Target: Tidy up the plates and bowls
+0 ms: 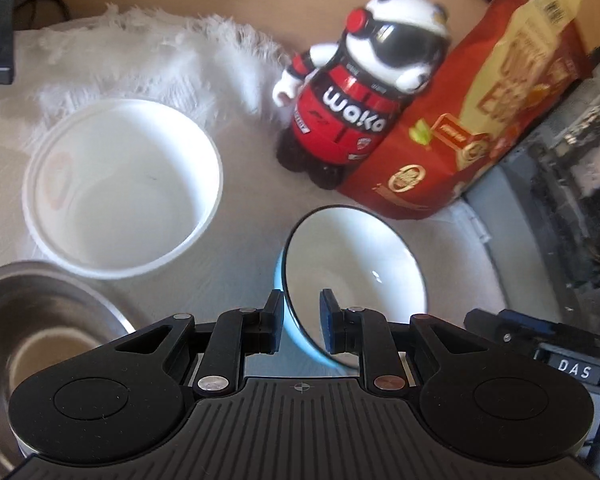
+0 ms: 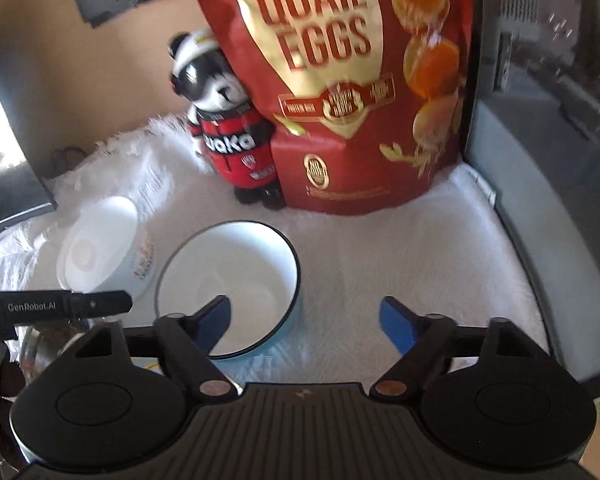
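Observation:
A white bowl with a dark rim and light blue outside is tilted up on its side over the white cloth. My left gripper is shut on its near rim, one pad inside and one outside. In the right wrist view the same bowl lies low at centre left, and the left gripper's black finger reaches its left edge. My right gripper stands open above the cloth just right of the bowl, with its pads touching nothing.
A white disposable bowl sits left of the blue one, and a steel bowl sits nearer at lower left. A panda figure and a red quail-egg bag stand behind. The cloth ends at a grey edge on the right.

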`<state>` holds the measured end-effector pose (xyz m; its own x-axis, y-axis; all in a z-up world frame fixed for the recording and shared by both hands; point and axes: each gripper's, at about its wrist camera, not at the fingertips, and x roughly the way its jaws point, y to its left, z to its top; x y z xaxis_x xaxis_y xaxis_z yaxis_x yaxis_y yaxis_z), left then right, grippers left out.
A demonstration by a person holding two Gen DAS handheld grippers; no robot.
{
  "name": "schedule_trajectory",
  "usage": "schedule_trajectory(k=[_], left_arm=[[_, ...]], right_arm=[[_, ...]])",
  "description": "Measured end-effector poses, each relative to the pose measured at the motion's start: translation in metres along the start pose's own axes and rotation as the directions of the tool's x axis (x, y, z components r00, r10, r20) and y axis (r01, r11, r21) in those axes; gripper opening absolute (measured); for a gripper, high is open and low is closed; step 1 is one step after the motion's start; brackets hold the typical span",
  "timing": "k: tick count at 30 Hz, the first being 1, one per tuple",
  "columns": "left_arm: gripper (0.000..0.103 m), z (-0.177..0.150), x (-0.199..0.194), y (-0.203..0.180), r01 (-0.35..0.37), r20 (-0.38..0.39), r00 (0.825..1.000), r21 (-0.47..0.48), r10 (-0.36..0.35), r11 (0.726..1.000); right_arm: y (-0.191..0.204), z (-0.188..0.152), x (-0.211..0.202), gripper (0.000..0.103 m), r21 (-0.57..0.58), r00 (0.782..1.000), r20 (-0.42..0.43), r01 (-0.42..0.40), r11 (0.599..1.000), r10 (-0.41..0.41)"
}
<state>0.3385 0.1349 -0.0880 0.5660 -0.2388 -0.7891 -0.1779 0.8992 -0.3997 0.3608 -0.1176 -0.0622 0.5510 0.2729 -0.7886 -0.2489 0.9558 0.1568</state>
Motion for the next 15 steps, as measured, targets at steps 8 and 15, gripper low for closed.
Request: schedule_trajectory(k=[8, 15], left_arm=[[0.024, 0.020, 0.046, 0.002, -0.106, -0.070, 0.992, -0.024, 0.104, 0.994], [0.025, 0.031, 0.085, 0.003, -0.079, -0.161, 0.984, -0.037, 0.072, 0.996]], right_arm=[[-0.009, 0.016, 0.068, 0.053, 0.052, 0.987, -0.140, -0.073, 0.996, 0.080], [0.002, 0.024, 0.126, 0.050, 0.053, 0.962, -0.249, -0.103, 0.993, 0.113]])
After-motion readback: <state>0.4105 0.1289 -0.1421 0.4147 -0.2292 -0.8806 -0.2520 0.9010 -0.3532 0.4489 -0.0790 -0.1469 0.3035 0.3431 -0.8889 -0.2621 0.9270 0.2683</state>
